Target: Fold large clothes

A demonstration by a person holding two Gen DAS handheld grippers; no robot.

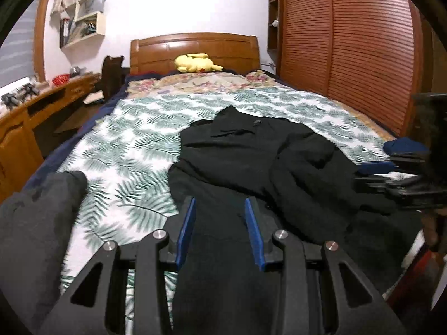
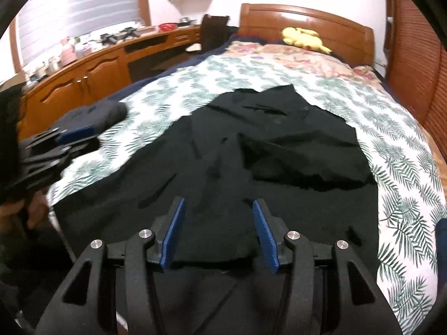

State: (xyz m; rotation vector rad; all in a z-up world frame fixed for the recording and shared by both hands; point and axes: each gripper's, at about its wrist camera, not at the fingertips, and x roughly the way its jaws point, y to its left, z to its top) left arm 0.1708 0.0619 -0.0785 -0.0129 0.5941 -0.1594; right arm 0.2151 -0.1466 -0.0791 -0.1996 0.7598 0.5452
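Black cloth fills the space right under both of my tools: the black garment (image 1: pixel 251 150) lies spread on the bed (image 1: pixel 134 128), its near hem hanging toward me over the foot end, and I take this garment as my landmark.

Left of the garment, on the near left corner of the bed, sits a grey bundle of clothing (image 1: pixel 36 217), probably parked there so it stays out of the folding area. Past it, well left of the garment and off the bed, the wooden bench (image 2: pixel 92 67) runs along the wall.

My left tool (image 1: pixel 220 203) hangs over the garment's near left part with its blue pads wide apart and nothing between them; I judge I hold it that way to be ready to pinch the hem or the left edge.

Across the garment's right half a rumpled flap, perhaps a sleeve, lies doubled over the body, so a first fold looks begun but untidy. Beyond the garment, against the headboard, rests a yellow plush toy (image 1: pixel 197 62).

My right tool (image 2: pixel 218 205) hovers over the garment's near middle, jaws likewise spread and empty, cloth showing plainly between the pads. Right of the garment stands the slatted wardrobe (image 1: pixel 349 42). Both tools sit at the near hem, I think, because lifting it evenly takes two grips.
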